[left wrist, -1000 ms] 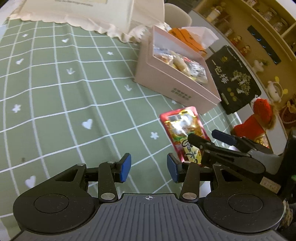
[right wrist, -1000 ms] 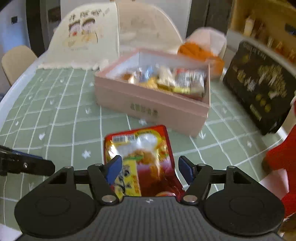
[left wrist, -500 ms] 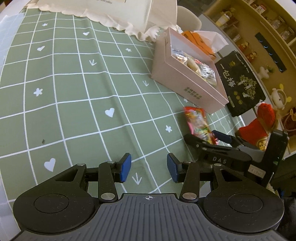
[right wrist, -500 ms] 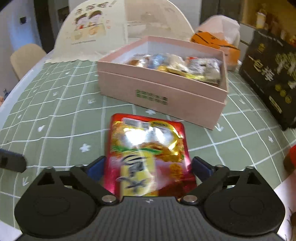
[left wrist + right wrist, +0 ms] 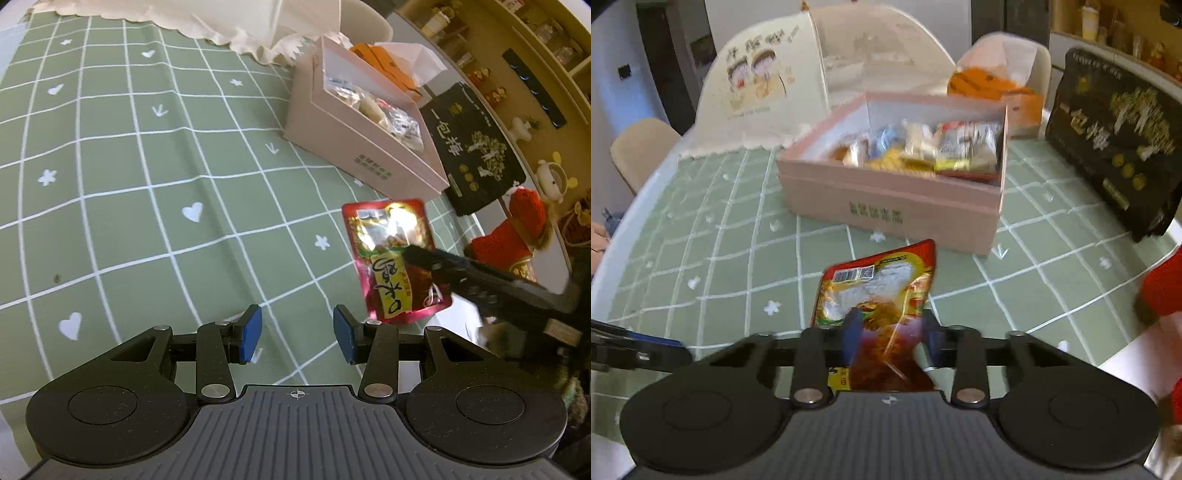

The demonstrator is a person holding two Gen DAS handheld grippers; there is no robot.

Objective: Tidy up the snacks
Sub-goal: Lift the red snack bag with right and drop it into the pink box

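**Red pouch pinched over the checked cloth**

The right gripper [image 5: 891, 334] is closing on a red snack pouch [image 5: 877, 291], crumpling it just above the green tablecloth [image 5: 129, 192]; the left gripper [image 5: 297, 334] hangs unclenched, empty. Beyond stands the pink box [image 5: 894, 206] of snacks, then wall shelves [image 5: 535, 44].

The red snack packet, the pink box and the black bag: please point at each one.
red snack packet [image 5: 886, 273]: right wrist view, its upper silvery front.
pink box [image 5: 886, 201]: right wrist view, its front wall.
black bag [image 5: 476, 147]: left wrist view, its printed face.
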